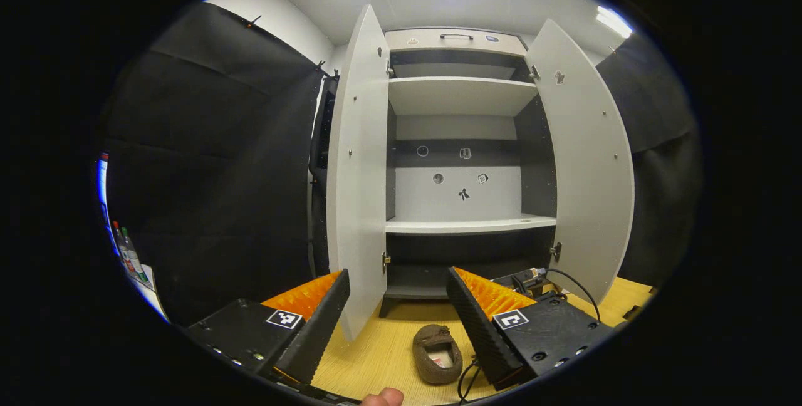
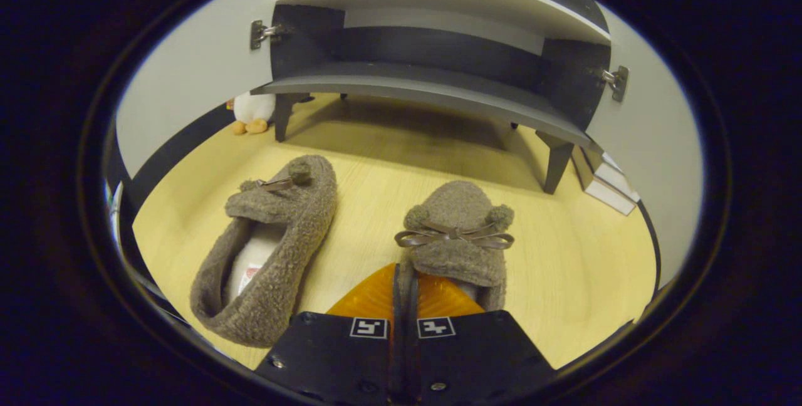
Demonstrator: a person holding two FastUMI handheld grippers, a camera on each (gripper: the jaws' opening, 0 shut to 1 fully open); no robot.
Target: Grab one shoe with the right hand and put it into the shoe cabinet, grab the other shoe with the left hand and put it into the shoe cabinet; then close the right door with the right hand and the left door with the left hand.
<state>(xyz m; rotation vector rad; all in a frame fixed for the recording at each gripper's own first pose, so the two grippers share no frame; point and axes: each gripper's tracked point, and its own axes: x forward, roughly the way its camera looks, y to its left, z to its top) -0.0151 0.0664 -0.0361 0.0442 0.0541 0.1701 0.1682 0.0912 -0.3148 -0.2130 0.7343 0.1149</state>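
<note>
gripping looks done on the right side: the right gripper (image 2: 401,296) has its fingers drawn nearly together on the heel edge of the right shoe (image 2: 457,237), which sits on the floor (image 2: 564,281) in front of the cabinet (image 2: 426,89). whether both fingers truly press the fabric is my judgement, as the edge between them is thin, but the close looks firm. this shoe's long axis runs straight away from the gripper, toe and bow toward the cabinet, so the coming lift and push can go forward along that same line to the low shelf. the left shoe (image 2: 269,249) lies on the floor just beside it, on the side away from the right door (image 2: 645,143), heel nearer the camera, toe angled toward the cabinet. in the left gripper view the left gripper (image 1: 398,306) is held high and spread wide, holding nothing, facing the open cabinet with both doors swung out; a shoe (image 1: 437,353) lies below between its fingers. the right hand is plainly nearer its shoe, and no shoe is in the cabinet yet.
</note>
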